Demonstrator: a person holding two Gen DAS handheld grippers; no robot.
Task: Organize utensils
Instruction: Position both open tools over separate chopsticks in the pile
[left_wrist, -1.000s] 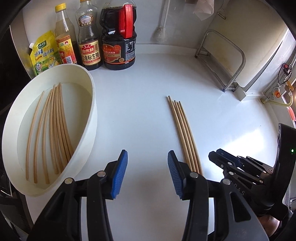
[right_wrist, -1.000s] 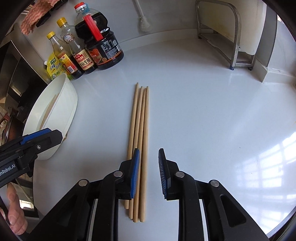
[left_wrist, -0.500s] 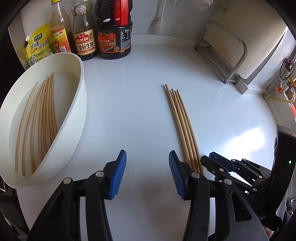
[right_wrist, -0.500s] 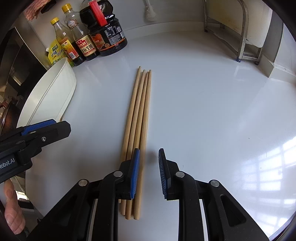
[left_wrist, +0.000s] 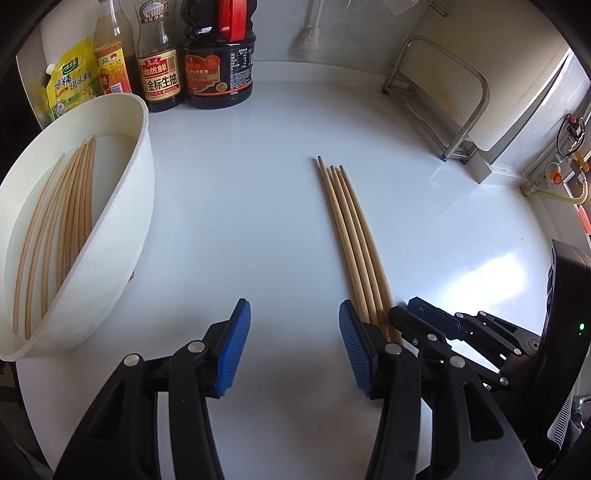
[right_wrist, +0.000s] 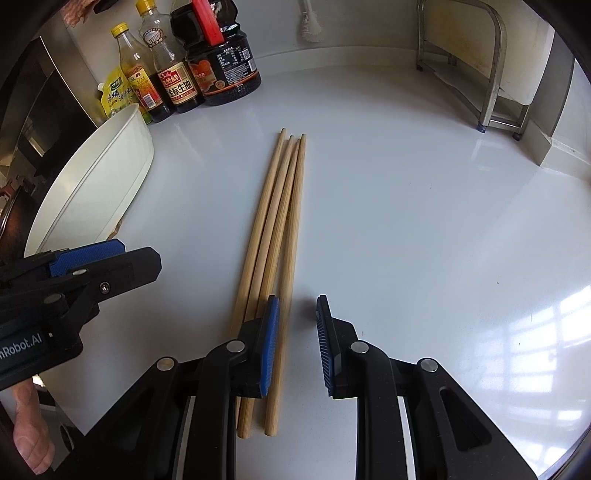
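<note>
Since a second ago: left gripper (left_wrist: 293, 341) lower and closer to the counter (left_wrist: 236, 206), bottles now cut off at the top of its frame, jaws wider than before and opening at this moment, nothing between them but bare white surface. Right gripper (right_wrist: 295, 341) in much the same spot, slightly rolled, jaws at the same narrow gap, not clamped on anything; in the right view one chopstick runs just beside the inner face of the left-hand pad (right_wrist: 269, 341), contact not certain. Four loose chopsticks (right_wrist: 275, 236) side by side mid-counter, thin ends toward the top of frame, thick ends at the bottom under the right gripper. In the left view same chopsticks (left_wrist: 354, 243) centre right, near ends hidden behind the right-hand pad and the other gripper (left_wrist: 436, 328) at lower right. White bowl (left_wrist: 122, 221) at left edge, tilted, several more chopsticks (left_wrist: 66, 210) lying inside against its wall. Sauce bottles (left_wrist: 192, 55) and a yellow pouch (left_wrist: 68, 79) grouped at upper left behind the bowl. Metal rack (left_wrist: 439, 96) at upper right. In the right view, left gripper (right_wrist: 74, 273) at left edge, bare fingers (right_wrist: 31, 435) at lower left corner.
</note>
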